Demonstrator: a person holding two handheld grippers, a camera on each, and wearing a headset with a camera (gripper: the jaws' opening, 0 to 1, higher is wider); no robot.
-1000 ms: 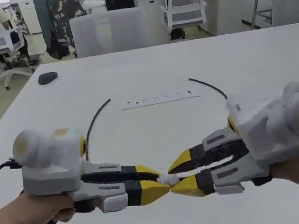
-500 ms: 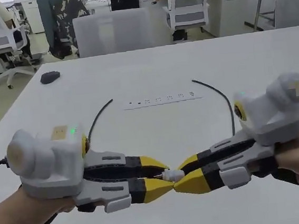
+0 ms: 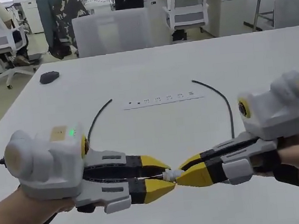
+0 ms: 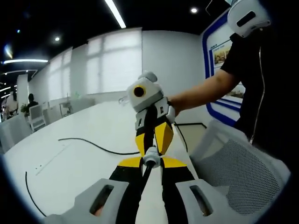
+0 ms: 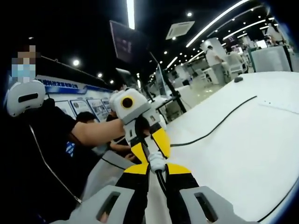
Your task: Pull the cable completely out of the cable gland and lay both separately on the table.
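Meeting tip to tip over the white table [image 3: 157, 135], both grippers have their jaws drawn nearly together. The left gripper [image 3: 165, 178] pinches the small white cable gland [image 3: 169, 174] between its yellow tips, and the black cable [image 4: 146, 173] runs back from the gland between its jaws. The right gripper [image 3: 180, 176] comes in from the opposite side, tips narrowed on the cable just beside the gland. The cable sits in the gland, not yet pulled out

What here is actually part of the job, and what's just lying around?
Part of the job: cable gland, black cable running into it, left gripper, right gripper.
Just lying about: power strip, mouse, office chairs.
Black strands on the table: unclear.
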